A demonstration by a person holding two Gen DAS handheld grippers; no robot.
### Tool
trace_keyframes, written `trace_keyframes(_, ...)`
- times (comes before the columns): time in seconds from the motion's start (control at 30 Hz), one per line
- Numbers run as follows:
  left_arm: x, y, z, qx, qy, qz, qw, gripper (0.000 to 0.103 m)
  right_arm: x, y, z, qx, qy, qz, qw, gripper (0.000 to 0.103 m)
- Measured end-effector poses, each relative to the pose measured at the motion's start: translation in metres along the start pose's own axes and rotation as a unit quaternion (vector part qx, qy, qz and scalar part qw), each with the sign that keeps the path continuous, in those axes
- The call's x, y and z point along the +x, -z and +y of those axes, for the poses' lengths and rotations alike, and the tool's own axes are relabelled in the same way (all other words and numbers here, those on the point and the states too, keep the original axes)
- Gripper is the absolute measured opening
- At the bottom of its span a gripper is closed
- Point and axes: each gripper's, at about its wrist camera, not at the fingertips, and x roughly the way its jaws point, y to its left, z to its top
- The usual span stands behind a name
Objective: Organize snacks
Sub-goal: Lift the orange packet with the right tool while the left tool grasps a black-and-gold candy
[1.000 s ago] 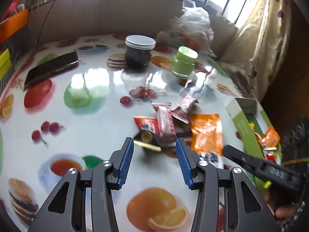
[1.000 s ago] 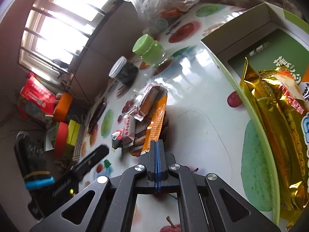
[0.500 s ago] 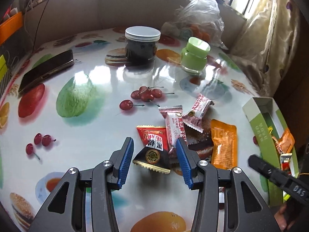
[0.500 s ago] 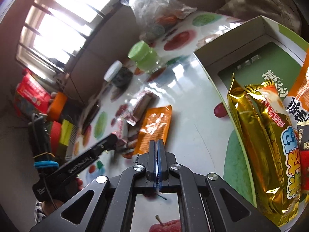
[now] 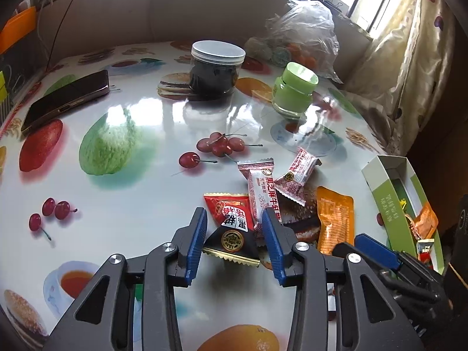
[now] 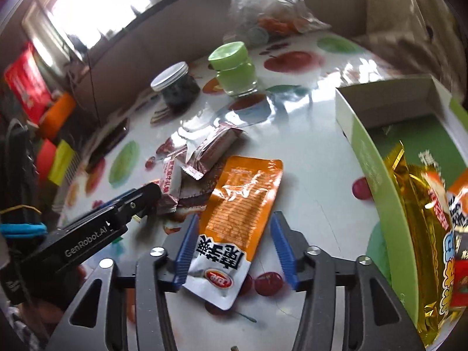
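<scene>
Black packet [image 5: 231,241] between closing left tool [image 5: 234,245] jaws, untouched; orange pouch [image 6: 234,222] between opening right tool [image 6: 234,251] jaws.

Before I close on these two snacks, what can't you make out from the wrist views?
- Box contents: cut off by the right wrist view's edge, and by the box wall in the left view.
- Brown packet: mostly buried under other wrappers.
- Plastic bag: contents blurred.
- Whether the left gripper pads touch the black packet.
</scene>
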Motion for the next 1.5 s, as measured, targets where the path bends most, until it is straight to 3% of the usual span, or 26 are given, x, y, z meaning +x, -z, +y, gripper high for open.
trace_keyframes(0.2, 0.001, 0.001, 0.005, -0.015, 0.011, 0.004, 0.9998, 0.040, 0.008, 0.004, 0.016, -0.053, 0.047, -0.011, 0.997, 0.055)
trace_keyframes(0.33, 0.001, 0.002, 0.006, -0.014, 0.013, 0.004, 0.9998, 0.040, 0.011, 0.013, 0.032, -0.127, 0.091, -0.007, 0.988, 0.055)
trace_keyframes(0.47, 0.000, 0.003, 0.004, -0.014, 0.014, 0.004, 0.9998, 0.036, 0.008, 0.013, 0.027, -0.116, 0.084, -0.005, 0.990, 0.053)
trace_keyframes(0.53, -0.001, 0.003, 0.003, -0.011, 0.011, 0.004, 0.9999, 0.036, 0.006, 0.013, 0.025, -0.114, 0.093, -0.006, 0.989, 0.040)
trace_keyframes(0.73, 0.000, 0.006, 0.005, -0.015, 0.001, 0.008, 0.9999, 0.030, 0.000, 0.015, 0.020, -0.097, 0.076, -0.009, 0.992, 0.034)
trace_keyframes(1.5, -0.024, 0.027, 0.003, -0.020, 0.004, -0.004, 0.9998, 0.028, -0.032, 0.025, 0.018, -0.087, 0.036, -0.051, 0.994, 0.008)
